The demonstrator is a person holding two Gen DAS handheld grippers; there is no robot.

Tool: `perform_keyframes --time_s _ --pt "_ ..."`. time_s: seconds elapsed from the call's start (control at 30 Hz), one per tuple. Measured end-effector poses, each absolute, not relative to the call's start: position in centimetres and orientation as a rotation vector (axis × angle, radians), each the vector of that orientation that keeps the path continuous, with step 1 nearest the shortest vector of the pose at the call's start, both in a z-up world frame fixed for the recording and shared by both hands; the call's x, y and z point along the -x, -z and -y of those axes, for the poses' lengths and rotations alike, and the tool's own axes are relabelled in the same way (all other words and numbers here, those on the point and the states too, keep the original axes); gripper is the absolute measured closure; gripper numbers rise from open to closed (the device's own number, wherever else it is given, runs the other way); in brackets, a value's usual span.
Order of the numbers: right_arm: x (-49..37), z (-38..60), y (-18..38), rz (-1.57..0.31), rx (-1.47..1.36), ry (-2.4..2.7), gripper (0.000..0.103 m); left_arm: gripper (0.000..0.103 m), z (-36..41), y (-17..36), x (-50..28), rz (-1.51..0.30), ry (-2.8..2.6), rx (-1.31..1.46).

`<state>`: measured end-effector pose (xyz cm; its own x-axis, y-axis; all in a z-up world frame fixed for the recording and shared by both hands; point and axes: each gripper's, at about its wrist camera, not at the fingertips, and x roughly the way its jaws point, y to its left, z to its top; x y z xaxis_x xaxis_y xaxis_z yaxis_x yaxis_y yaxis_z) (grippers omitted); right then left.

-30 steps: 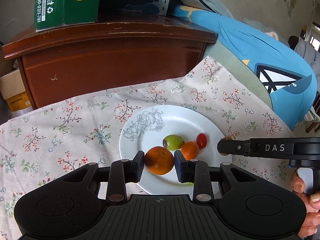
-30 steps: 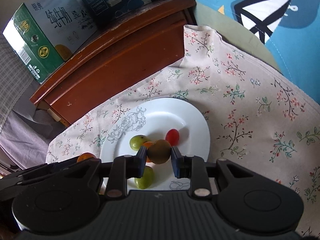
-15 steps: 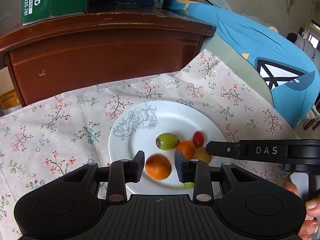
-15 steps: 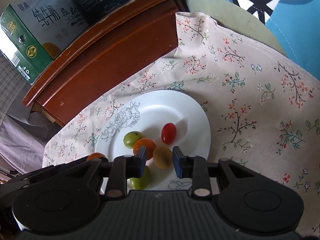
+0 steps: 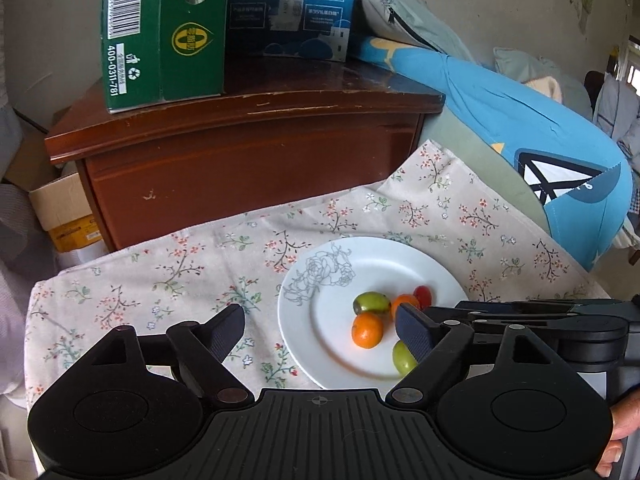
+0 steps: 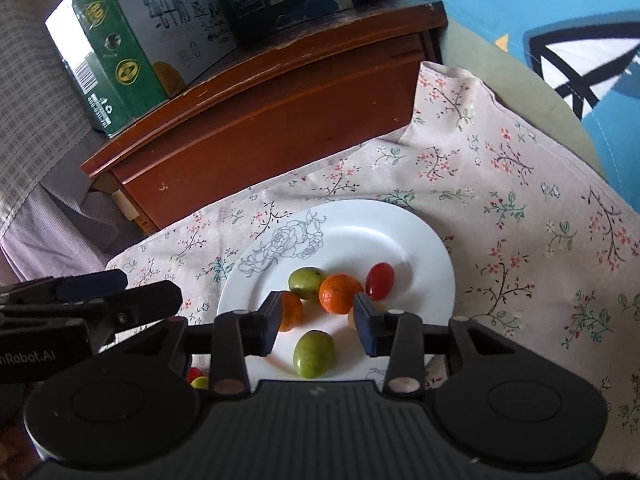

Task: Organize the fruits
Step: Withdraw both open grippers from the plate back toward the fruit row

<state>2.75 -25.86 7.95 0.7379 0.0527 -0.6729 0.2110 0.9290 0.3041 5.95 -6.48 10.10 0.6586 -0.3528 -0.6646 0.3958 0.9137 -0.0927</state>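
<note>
A white plate (image 5: 360, 264) (image 6: 380, 232) lies on a floral cloth and carries several small fruits. My left gripper (image 5: 320, 324) hovers over the plate's near left rim, its jaws opening wide with nothing gripped. An orange (image 5: 367, 330) rests on the plate just beyond them. My right gripper (image 6: 319, 320) is over the plate's near side, its jaws also opening and free of fruit. A green fruit (image 6: 314, 354) lies below the gap. A yellowish fruit (image 6: 350, 317) peeks out beside the right finger. A red tomato (image 6: 379, 280), another orange (image 6: 340, 294) and a second green fruit (image 6: 306, 282) sit further back.
A brown wooden cabinet (image 5: 248, 152) stands behind the cloth, with a green carton (image 5: 160, 32) and a blue carton (image 5: 288, 4) on top. A blue cushion (image 5: 520, 132) lies to the right. Two tiny fruits (image 6: 196, 376) show under my right gripper's left side.
The left jaws opened wide and let the orange drop onto the plate as the gripper lifted back. The right jaws opened and left the yellowish fruit on the plate.
</note>
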Motion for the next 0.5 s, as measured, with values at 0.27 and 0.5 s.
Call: perform_keyframes --time_s 0.27,0.5 --pt "-1.5 24.3 -7.4 -0.767 -0.352 0.057 0.061 0.018 2.8 -10.2 -4.6 -0.755 0.336 0.021" --pt "0.1 21.1 -7.4 -0.743 -0.272 -0.020 0.061 0.012 0.1 -9.7 -3.2 -0.769 0.255 0.062"
